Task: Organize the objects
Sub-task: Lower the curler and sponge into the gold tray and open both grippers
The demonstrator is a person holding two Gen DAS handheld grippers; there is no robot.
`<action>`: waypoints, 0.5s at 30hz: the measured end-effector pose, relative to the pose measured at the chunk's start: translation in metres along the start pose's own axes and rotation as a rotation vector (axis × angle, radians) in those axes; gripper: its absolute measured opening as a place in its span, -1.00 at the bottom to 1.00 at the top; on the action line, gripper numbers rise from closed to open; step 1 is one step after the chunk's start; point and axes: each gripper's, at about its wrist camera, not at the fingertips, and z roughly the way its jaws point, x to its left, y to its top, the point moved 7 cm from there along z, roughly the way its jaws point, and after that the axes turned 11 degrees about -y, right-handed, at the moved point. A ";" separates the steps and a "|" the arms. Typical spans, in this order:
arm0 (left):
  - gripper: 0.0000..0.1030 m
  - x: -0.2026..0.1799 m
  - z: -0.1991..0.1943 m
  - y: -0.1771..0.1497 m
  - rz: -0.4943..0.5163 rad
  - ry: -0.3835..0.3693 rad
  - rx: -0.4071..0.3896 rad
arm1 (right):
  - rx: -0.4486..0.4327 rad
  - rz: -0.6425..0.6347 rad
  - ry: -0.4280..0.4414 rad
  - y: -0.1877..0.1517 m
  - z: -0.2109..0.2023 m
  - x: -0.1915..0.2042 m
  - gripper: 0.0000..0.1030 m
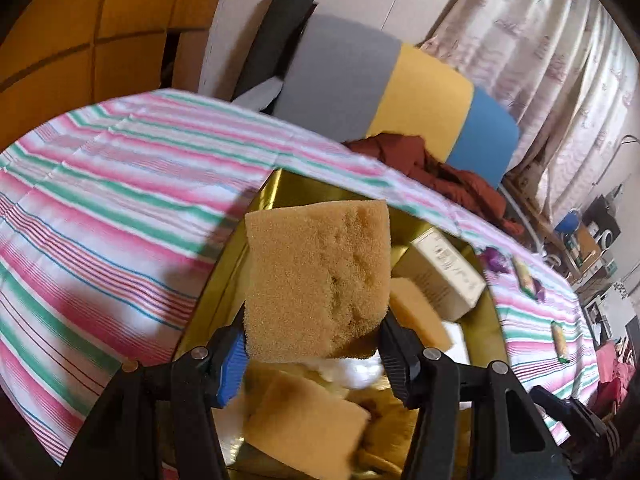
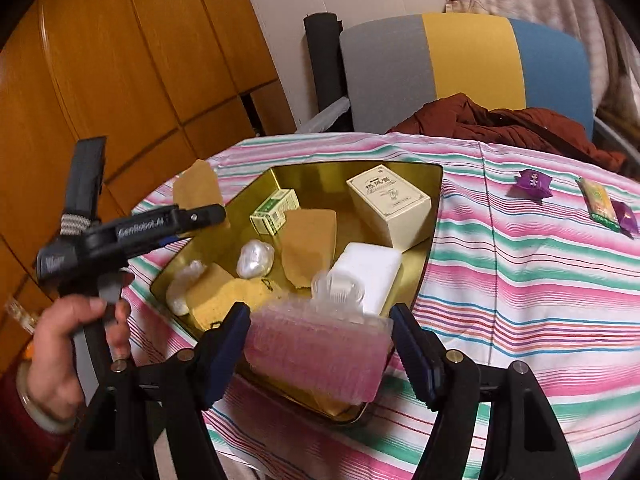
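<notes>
Left wrist view: your left gripper (image 1: 314,354) clamps a tan sponge (image 1: 318,276) above the gold tray (image 1: 276,190); striped cloth lies bare beyond its far rim.

Right wrist view: your right gripper (image 2: 320,344) straddles a pink plastic case (image 2: 320,354) over the tray's (image 2: 434,216) near edge; whether it grips, I cannot tell.

**Warm indoor light, soft blur, fisheye bending**

Both views are fairly bright and yellowish. The gold tray (image 2: 434,184) glares and mirrors. Around it the striped tablecloth (image 1: 120,184) smears with motion blur, and edges curve into dark corners.
</notes>
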 end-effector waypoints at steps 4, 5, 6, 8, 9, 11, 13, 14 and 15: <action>0.16 0.008 0.004 -0.003 -0.015 0.022 0.020 | -0.021 0.027 0.008 0.000 -0.007 -0.002 0.81; 0.17 0.009 0.004 -0.003 -0.019 0.027 0.020 | -0.028 0.030 0.007 0.000 -0.010 -0.003 0.81; 0.18 0.010 0.003 -0.003 -0.022 0.035 0.020 | -0.036 0.033 0.006 0.001 -0.012 -0.005 0.81; 0.22 0.012 0.001 -0.004 -0.028 0.060 0.017 | -0.041 0.044 0.008 0.001 -0.014 -0.008 0.83; 0.26 0.013 0.000 -0.004 -0.032 0.075 0.008 | -0.042 0.053 0.009 0.001 -0.014 -0.010 0.84; 0.33 0.014 -0.004 -0.004 -0.033 0.095 -0.013 | -0.044 0.067 0.013 0.000 -0.016 -0.012 0.84; 0.34 0.016 -0.008 -0.002 -0.037 0.114 -0.029 | -0.043 0.075 0.011 -0.001 -0.016 -0.015 0.84; 0.34 0.017 -0.011 0.000 -0.041 0.123 -0.038 | -0.043 0.079 0.008 -0.002 -0.016 -0.016 0.84; 0.34 0.017 -0.015 0.001 -0.047 0.130 -0.059 | -0.044 0.082 0.007 -0.002 -0.016 -0.018 0.84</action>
